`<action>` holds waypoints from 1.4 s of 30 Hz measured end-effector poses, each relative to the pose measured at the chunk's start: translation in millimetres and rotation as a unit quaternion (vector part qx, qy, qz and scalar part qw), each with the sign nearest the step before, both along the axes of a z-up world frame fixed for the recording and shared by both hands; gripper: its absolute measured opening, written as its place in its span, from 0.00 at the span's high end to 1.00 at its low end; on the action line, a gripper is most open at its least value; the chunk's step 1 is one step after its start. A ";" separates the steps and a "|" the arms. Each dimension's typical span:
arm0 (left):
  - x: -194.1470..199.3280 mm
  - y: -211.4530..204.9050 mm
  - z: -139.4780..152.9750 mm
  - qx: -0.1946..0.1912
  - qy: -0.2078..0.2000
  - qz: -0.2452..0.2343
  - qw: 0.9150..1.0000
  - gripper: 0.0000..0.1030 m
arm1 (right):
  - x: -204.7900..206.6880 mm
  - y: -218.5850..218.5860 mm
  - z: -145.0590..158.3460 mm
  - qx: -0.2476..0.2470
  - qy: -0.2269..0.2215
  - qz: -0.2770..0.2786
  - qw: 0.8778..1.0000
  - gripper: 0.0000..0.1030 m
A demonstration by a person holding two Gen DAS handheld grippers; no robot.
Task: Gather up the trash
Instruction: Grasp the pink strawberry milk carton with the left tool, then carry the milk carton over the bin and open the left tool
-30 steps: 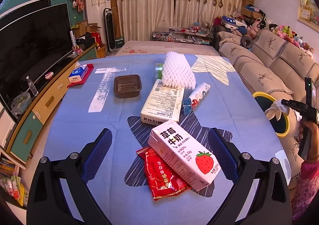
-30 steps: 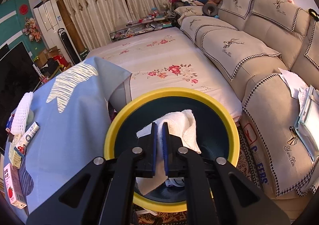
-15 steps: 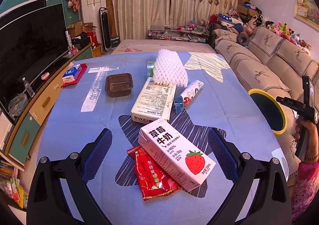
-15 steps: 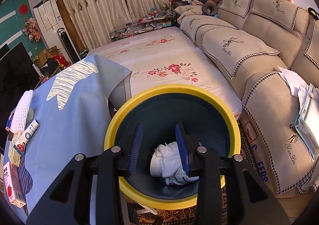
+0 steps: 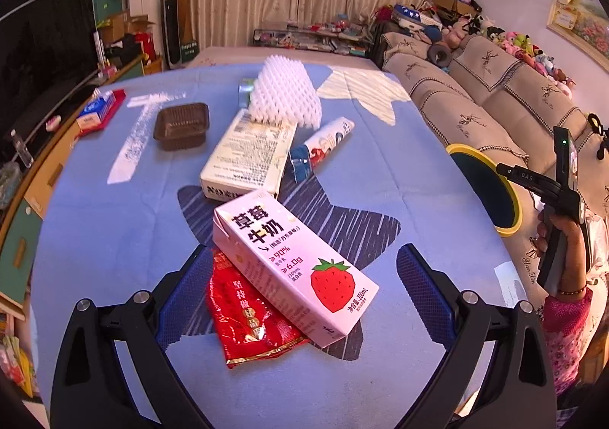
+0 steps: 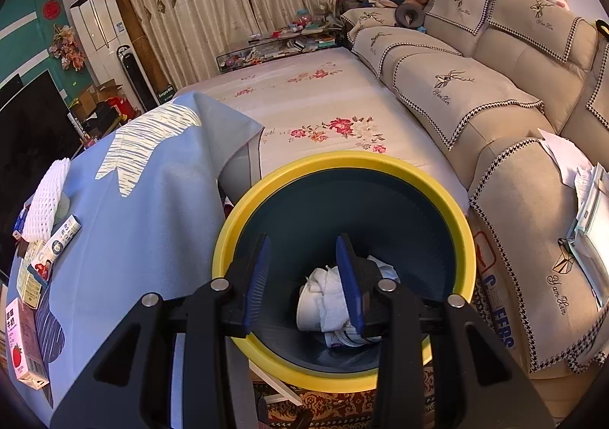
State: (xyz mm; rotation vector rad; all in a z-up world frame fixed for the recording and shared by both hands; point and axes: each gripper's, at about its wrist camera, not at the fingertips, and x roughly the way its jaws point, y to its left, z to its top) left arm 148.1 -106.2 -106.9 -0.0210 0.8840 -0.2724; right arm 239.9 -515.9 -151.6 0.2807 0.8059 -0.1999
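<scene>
My left gripper (image 5: 304,269) is open above the table, its fingers either side of a pink strawberry milk carton (image 5: 289,257) that lies on a red snack packet (image 5: 247,318). Beyond them lie a cream box (image 5: 247,158), white foam netting (image 5: 285,98), a small tube (image 5: 323,139) and a brown plastic tray (image 5: 182,125). My right gripper (image 6: 303,261) is open and empty over the yellow-rimmed bin (image 6: 418,170). A crumpled white tissue (image 6: 327,292) lies inside the bin with other scraps. The bin (image 5: 510,212) also shows at the table's right edge.
A blue cloth (image 5: 114,231) covers the table. A tissue pack on a red tray (image 5: 97,111) sits at the far left. A beige sofa (image 6: 514,117) stands right of the bin, with papers (image 6: 582,196) on it. A TV cabinet (image 5: 23,200) runs along the left.
My right gripper opened and let the white tissue fall into the bin. My left gripper moved closer over the milk carton.
</scene>
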 end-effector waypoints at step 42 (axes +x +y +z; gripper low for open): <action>51.3 -20.3 -15.5 0.043 0.048 0.010 0.998 0.49 | -6.6 -6.3 -6.2 0.018 0.004 0.001 1.000 0.66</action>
